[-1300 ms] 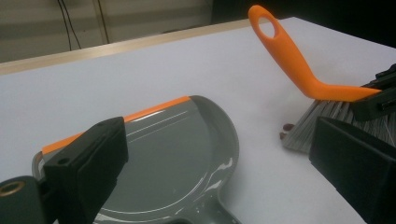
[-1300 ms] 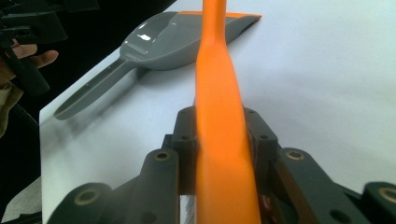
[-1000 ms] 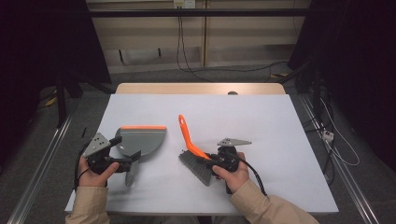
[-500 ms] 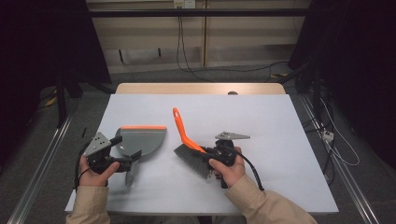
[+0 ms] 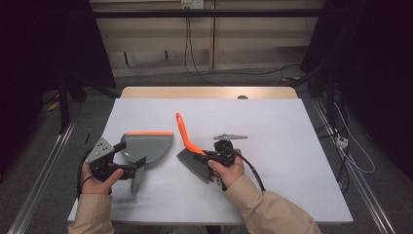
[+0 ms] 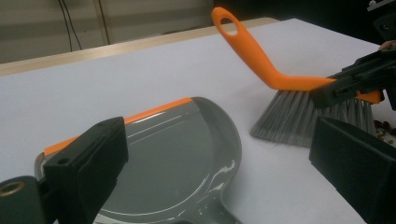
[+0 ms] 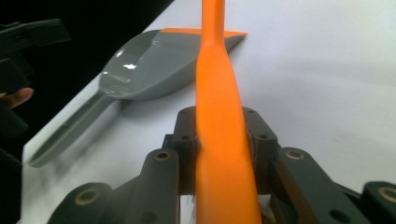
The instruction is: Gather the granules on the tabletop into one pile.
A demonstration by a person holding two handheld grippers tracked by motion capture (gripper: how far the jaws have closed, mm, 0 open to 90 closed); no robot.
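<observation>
Right gripper (image 5: 207, 157) clamped on the orange brush (image 5: 191, 153) handle, bristles on the white table (image 5: 272, 126), dustpan (image 5: 146, 146) just left of it, left gripper (image 5: 130, 168) jaws apart over the pan's handle.

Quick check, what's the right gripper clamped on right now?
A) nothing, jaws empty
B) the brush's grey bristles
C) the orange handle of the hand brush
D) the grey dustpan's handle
C: in the right gripper view the jaws of the right gripper press on both sides of the hand brush's orange handle; the grey dustpan lies flat on the white table, apart from that gripper.
</observation>
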